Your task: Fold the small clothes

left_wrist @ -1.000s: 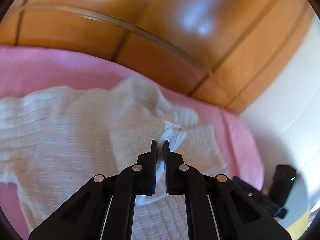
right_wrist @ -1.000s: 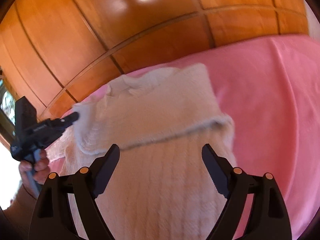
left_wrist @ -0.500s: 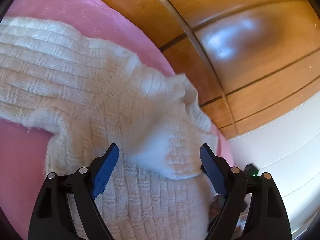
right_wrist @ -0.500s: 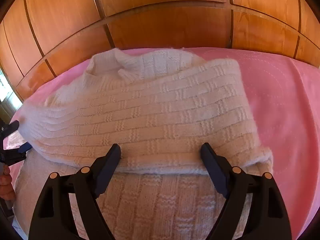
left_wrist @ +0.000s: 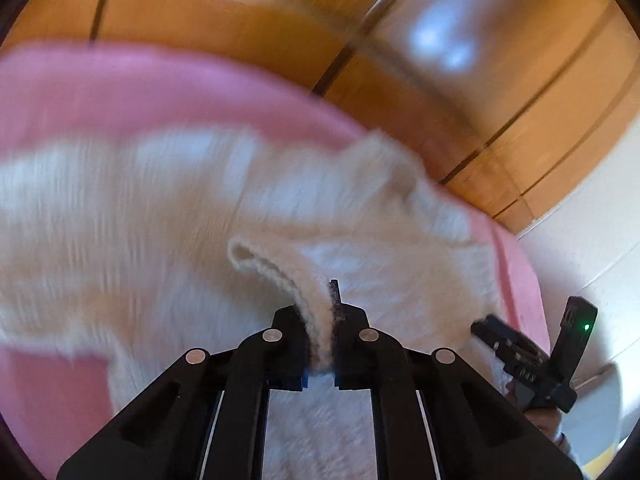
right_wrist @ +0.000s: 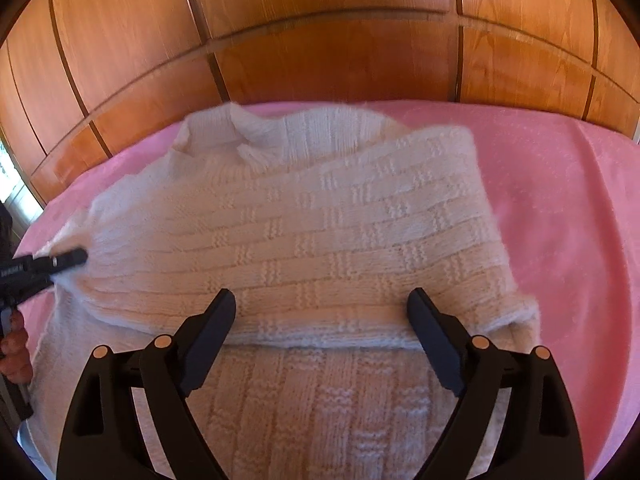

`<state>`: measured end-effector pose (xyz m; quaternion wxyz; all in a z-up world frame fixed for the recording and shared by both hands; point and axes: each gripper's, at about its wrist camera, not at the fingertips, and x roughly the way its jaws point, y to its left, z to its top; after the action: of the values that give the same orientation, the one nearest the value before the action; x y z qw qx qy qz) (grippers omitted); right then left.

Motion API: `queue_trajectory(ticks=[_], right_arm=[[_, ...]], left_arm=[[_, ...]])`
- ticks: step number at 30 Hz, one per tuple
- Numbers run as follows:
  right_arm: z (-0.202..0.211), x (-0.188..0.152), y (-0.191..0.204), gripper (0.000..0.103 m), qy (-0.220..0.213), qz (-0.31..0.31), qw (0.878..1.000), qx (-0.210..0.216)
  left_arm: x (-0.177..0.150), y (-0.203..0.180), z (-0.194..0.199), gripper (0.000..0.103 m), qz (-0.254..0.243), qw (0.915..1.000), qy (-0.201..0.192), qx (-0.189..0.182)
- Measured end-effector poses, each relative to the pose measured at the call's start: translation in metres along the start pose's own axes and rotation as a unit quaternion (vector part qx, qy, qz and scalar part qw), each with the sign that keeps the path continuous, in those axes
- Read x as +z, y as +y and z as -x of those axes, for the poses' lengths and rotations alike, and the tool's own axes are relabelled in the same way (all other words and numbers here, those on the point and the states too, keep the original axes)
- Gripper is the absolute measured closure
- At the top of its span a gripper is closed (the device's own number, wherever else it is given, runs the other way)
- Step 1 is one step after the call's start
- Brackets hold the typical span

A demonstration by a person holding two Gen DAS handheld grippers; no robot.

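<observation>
Left wrist view, left tongs [left_wrist: 324, 320] pinching sweater [left_wrist: 160, 208] hem, right tongs [right_wrist: 320, 332] spread above its fold

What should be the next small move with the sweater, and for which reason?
Probably the left claw should carry its pinched edge across the sweater and lay it flat. The left claw is shut on a knit edge, so a fold is in progress. The right claw is open, gripping nothing, above one flap folded over on the pink cover.

Cream basket-weave sweater [right_wrist: 320, 240], pink bedcover [right_wrist: 560, 200], orange-brown wood panels [right_wrist: 320, 40]
</observation>
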<state>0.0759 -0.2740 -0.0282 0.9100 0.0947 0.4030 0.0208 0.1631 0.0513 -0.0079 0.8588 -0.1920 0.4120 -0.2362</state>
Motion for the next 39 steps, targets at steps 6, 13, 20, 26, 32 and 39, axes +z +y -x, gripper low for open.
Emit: queue_trajectory(ticks=[6,13,20,26,32,39], right_arm=[[-0.001,0.009,0.024,0.016,-0.014,0.049,0.999,-0.013],[-0.046,0.008,0.026,0.011,0.032,0.042,0.997,-0.061],[-0.051,0.005,0.03,0.007,0.03,0.053,0.995,-0.077],[-0.051,0.004,0.028,0.005,0.029,0.054,0.995,-0.079],[-0.049,0.003,0.025,0.002,0.03,0.053,0.995,-0.077],[-0.049,0.004,0.029,0.002,0.033,0.055,0.995,-0.078]], left_arm=[[0.029,-0.014,0.02,0.097,-0.059,0.996,-0.068,-0.003],[0.01,0.027,-0.047,0.095,-0.053,0.9892,0.042,0.13],[0.005,0.044,-0.009,0.065,0.017,0.9926,0.007,0.12],[-0.021,0.097,0.057,0.05,0.13,0.9846,-0.015,0.116],[-0.055,0.184,0.161,0.05,0.271,0.9429,-0.104,0.163],[-0.067,0.261,0.24,0.05,0.368,0.8795,-0.18,0.243]])
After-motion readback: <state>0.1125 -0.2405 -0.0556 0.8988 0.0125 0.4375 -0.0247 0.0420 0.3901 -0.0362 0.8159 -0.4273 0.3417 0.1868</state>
